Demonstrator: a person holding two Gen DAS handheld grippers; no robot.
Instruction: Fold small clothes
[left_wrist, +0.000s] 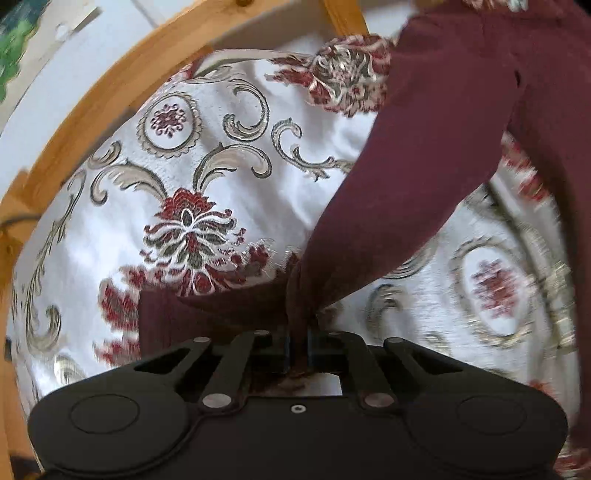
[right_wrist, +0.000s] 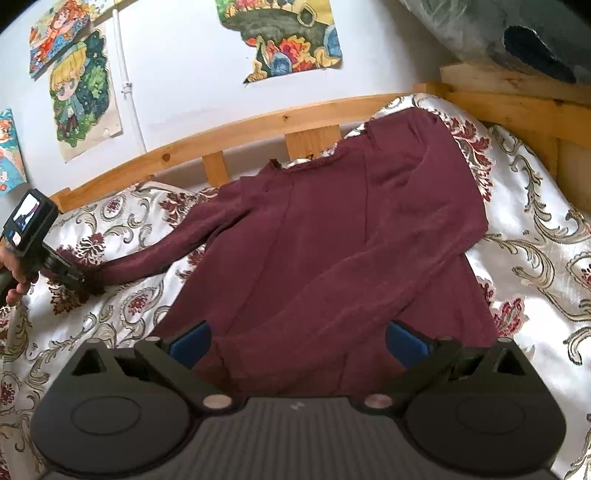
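A maroon long-sleeved top (right_wrist: 332, 229) lies spread on a white floral bedspread (right_wrist: 535, 240). One sleeve lies folded across its body. The other sleeve (right_wrist: 147, 258) stretches out to the left. My left gripper (left_wrist: 299, 347) is shut on that sleeve's cuff (left_wrist: 303, 295), and the sleeve (left_wrist: 424, 155) runs up to the right from it. The left gripper also shows in the right wrist view (right_wrist: 70, 277), held by a hand. My right gripper (right_wrist: 295, 343) is open, its blue pads (right_wrist: 190, 343) spread wide over the top's lower hem, holding nothing.
A wooden bed rail (right_wrist: 240, 129) runs along the far side of the bed, also in the left wrist view (left_wrist: 110, 99). A white wall with drawings (right_wrist: 85, 92) stands behind it. A wooden frame post (right_wrist: 517, 96) stands at the right, with grey bedding (right_wrist: 480, 29) above.
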